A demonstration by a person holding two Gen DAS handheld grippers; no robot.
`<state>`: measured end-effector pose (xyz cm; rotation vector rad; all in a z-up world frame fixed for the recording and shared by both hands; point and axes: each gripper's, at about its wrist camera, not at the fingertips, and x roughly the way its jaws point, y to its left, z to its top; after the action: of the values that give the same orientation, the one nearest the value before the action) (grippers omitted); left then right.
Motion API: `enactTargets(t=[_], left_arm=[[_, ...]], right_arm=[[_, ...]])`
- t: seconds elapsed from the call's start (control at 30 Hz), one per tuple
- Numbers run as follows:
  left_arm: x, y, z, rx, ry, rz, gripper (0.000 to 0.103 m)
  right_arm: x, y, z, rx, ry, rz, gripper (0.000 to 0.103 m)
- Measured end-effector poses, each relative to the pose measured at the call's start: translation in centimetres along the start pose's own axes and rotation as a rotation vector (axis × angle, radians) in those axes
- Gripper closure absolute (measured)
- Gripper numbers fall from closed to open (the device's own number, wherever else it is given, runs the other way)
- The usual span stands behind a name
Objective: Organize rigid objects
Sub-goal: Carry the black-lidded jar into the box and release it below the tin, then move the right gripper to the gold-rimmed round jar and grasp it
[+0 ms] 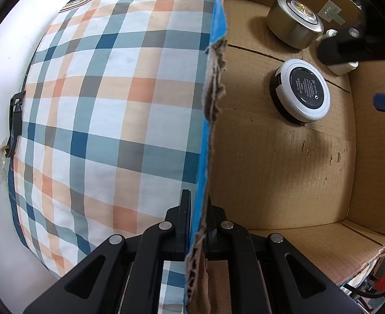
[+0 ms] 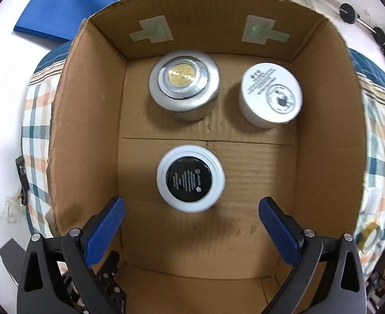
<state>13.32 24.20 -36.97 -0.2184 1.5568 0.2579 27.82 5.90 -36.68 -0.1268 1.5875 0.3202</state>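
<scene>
Inside the open brown cardboard box point(image 2: 328, 157) we see three round containers standing upright on its floor, flat tops facing up. At the back left sits the silver metal tin with a gold emblem on its lid point(image 2: 184, 85), and just beside it, to the right and apart, the white plastic jar with printed text point(image 2: 271, 95). Nearer us is the white-rimmed jar with a black printed face point(image 2: 190, 178), slightly blurred, its print unreadable. Our right gripper point(image 2: 192, 221) hangs spread wide above the box floor, blue pads point(image 2: 104, 231) clear of that jar. Our left gripper point(image 1: 198, 218) is clamped on the box's torn, blue-taped left wall point(image 1: 210, 99), over a plaid checked cushion point(image 1: 108, 110). From that view the white jar is mostly hidden behind the other tool.
</scene>
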Motion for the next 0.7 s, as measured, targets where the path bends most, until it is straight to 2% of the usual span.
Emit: enactTargets(t=[0.43,0.7], left_arm=[[0.2,-0.4,0.0,0.009,-0.001,0.011,0.098],[0.3,-0.5,-0.1,0.011,-0.003,0.017,0.098]], right_arm=[[-4.7,-1.8,-2.5,0.026,-0.076,-0.028,0.000],[-7.2,-2.1,-4.0,0.043,-0.105,0.049,0.000]])
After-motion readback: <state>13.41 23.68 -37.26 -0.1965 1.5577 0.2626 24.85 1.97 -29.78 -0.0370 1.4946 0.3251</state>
